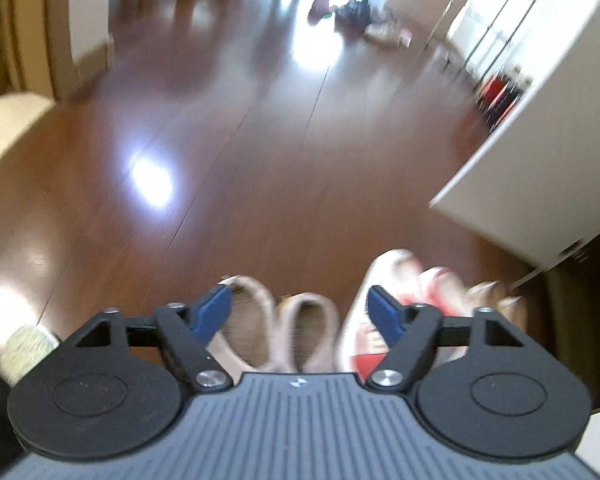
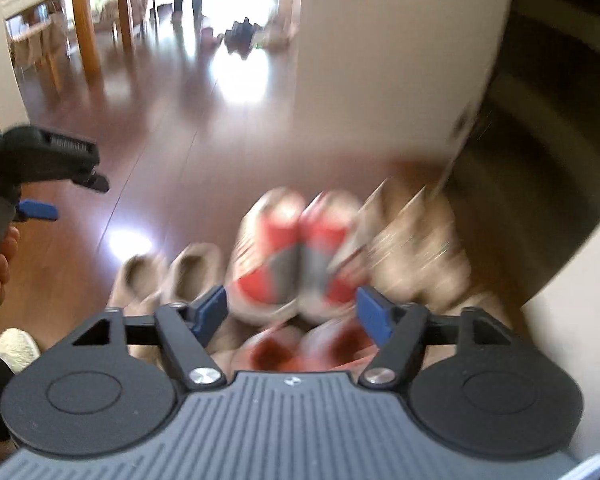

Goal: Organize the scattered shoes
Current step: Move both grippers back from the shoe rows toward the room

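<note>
Both the left tongs [image 1: 300, 314] and right tongs [image 2: 292, 314] gape empty above the floor [image 1: 260, 160], where beige slippers [image 1: 280, 328] sit beside red-and-white sneakers [image 2: 296, 256]; no writing is legible.

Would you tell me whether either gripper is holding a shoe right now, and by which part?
Neither: left gripper and right gripper are open, above the shoes.

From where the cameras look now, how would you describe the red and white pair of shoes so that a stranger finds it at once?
Start at the white cabinet standing on the dark wooden floor. A row of shoes lies on the floor before its near corner. The red and white pair sits in the middle of the row, between the plain beige slippers and some blurred tan shoes; only it has bright red.
</note>
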`<state>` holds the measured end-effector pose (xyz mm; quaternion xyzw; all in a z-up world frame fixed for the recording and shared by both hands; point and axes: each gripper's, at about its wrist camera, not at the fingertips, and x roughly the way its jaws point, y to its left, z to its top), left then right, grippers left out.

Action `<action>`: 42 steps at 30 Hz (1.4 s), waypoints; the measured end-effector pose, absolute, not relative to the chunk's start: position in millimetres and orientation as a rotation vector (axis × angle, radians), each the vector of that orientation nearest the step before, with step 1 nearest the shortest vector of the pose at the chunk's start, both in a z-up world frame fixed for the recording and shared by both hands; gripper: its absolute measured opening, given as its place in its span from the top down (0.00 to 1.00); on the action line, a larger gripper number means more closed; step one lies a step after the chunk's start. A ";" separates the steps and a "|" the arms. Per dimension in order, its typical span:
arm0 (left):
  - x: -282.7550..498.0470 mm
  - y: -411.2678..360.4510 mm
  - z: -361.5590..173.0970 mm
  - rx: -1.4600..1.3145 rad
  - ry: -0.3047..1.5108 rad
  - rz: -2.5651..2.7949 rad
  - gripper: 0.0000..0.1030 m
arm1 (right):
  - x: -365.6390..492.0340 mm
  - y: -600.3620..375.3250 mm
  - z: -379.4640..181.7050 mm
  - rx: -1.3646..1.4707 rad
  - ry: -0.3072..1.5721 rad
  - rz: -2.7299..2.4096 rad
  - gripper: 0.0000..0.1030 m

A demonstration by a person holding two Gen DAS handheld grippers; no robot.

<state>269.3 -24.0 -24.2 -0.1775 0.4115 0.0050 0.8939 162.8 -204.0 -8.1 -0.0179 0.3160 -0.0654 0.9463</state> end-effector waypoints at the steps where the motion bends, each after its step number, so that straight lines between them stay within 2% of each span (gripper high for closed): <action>1: 248.2 -26.2 -4.0 -0.355 0.838 -0.009 0.14 | 143.1 -212.1 13.2 -0.057 0.609 -0.149 0.12; 2: 234.8 -26.3 8.6 -0.348 0.828 -0.018 0.04 | 114.7 -222.7 40.6 -0.064 0.568 -0.163 0.12; 3: 201.5 -29.3 31.2 -0.331 0.802 -0.039 0.00 | 92.9 -232.1 60.6 -0.054 0.546 -0.162 0.10; 8: 116.9 -41.2 46.1 -0.293 0.746 -0.109 0.01 | 22.8 -256.0 105.4 -0.002 0.527 -0.116 0.06; 10: 91.6 -60.6 26.0 -0.242 0.761 -0.122 0.01 | 0.4 -259.7 108.7 -0.002 0.526 -0.104 0.03; 13: 58.7 -87.7 19.2 -0.109 0.750 -0.120 0.01 | -28.8 -263.7 100.1 0.015 0.541 -0.101 0.02; 19: 18.0 -143.1 -7.1 0.184 0.815 -0.115 0.01 | -50.7 -284.0 42.7 0.090 0.581 -0.105 0.02; 24: -1.7 -157.2 -32.0 0.149 0.884 -0.208 0.01 | -58.6 -300.3 6.0 0.148 0.659 -0.181 0.02; 34: -55.8 -189.4 -48.0 0.227 0.918 -0.318 0.01 | -103.9 -315.2 -12.5 0.181 0.670 -0.236 0.01; 42: -60.3 -182.0 -40.3 0.194 0.930 -0.282 0.01 | -111.4 -319.7 -15.3 0.197 0.661 -0.233 0.01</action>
